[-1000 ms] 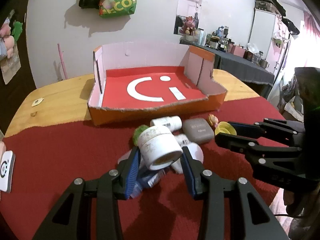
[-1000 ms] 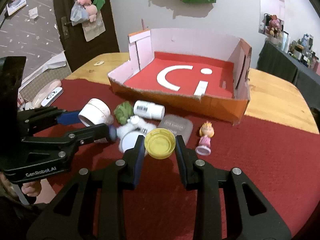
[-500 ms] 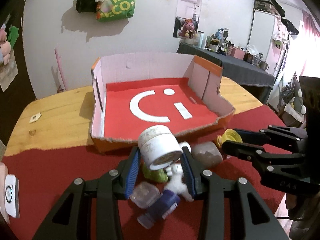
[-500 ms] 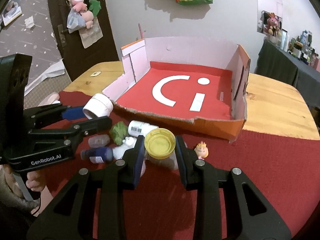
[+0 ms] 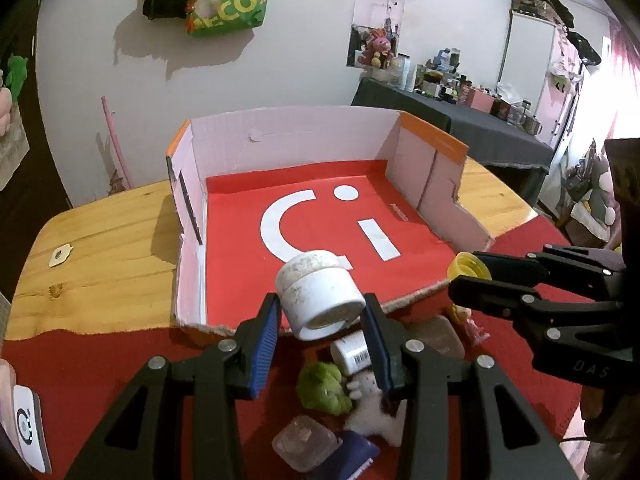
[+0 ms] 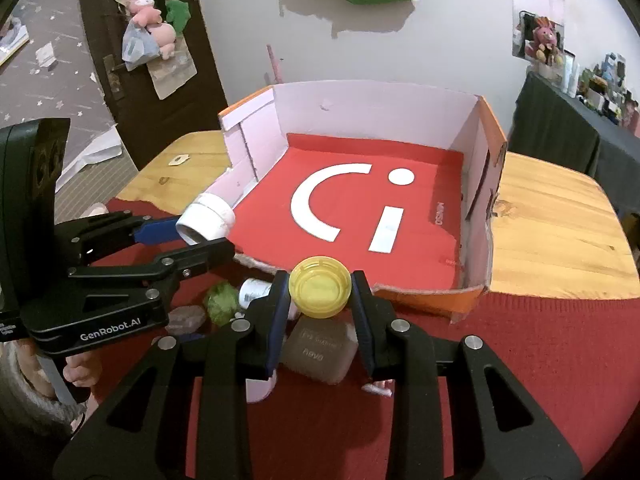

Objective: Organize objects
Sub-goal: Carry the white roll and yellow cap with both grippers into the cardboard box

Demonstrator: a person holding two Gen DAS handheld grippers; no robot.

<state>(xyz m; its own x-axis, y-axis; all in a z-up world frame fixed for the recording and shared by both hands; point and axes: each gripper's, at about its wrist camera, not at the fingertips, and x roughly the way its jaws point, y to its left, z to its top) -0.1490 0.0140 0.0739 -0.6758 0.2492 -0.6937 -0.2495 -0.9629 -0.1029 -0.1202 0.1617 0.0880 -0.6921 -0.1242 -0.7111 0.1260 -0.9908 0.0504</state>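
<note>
I am gripping the jar (image 5: pixel 320 300) with my left gripper (image 5: pixel 320 322) and the cap (image 6: pixel 320 292) with my right gripper (image 6: pixel 320 308), both closed tight, holding them over the near edge of the box (image 5: pixel 288 148) to drop inside

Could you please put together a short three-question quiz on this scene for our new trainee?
1. True or false: the box with the red floor already has items lying in it.
2. What does the right gripper hold? A) a green plush B) a yellow cap C) a grey case
3. Fill in: the left gripper is shut on a white ____.

Key:
1. False. Its red floor shows only the white printed logo.
2. B. The yellow cap sits clamped between its fingers; the green plush and grey case lie on the red cloth.
3. Jar. The white jar is held over the box's near edge.
</note>
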